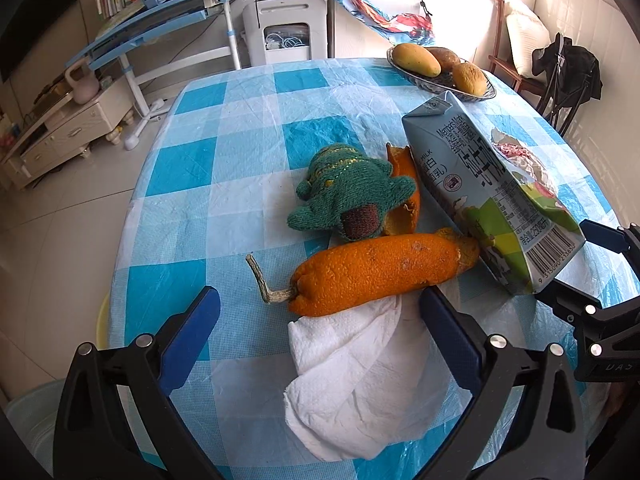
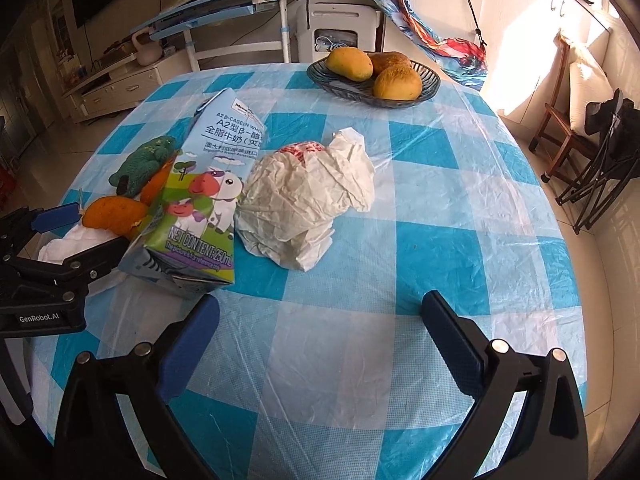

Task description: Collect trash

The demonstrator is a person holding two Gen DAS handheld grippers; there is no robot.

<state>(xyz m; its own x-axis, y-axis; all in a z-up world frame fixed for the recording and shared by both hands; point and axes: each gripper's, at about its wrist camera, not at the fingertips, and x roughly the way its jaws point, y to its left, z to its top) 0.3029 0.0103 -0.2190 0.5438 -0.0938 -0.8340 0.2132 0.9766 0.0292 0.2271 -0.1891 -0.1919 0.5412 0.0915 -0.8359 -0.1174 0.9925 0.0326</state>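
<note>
Checked blue tablecloth (image 2: 440,208), trash clustered: milk carton (image 2: 200,200), crumpled wrapper (image 2: 308,200), orange peel (image 1: 380,272), tissue (image 1: 360,380); left gripper (image 1: 320,320) wide open astride tissue, right gripper (image 2: 320,320) wide open, empty; risk: closing left jaws snag tablecloth, knitted toy (image 1: 348,192) swept along

A round table (image 2: 460,208) covered with a blue-and-white checked plastic cloth is carrying everything. A grey-blue milk carton (image 2: 200,200) printed with cartoon cows is lying on its side near the middle. Touching its right side, a crumpled white paper wrapper (image 2: 312,200) is sitting. On the carton's left, a long curl of orange peel (image 1: 376,272) with a dry stem is resting against it, lying partly on a white paper towel (image 1: 360,384). Just behind the peel, a green knitted toy (image 1: 348,192) is lying. Well beyond the carton, at the far edge, a dark woven basket (image 2: 430,80) is holding 3 yellow-brown fruits (image 2: 396,82).
</note>
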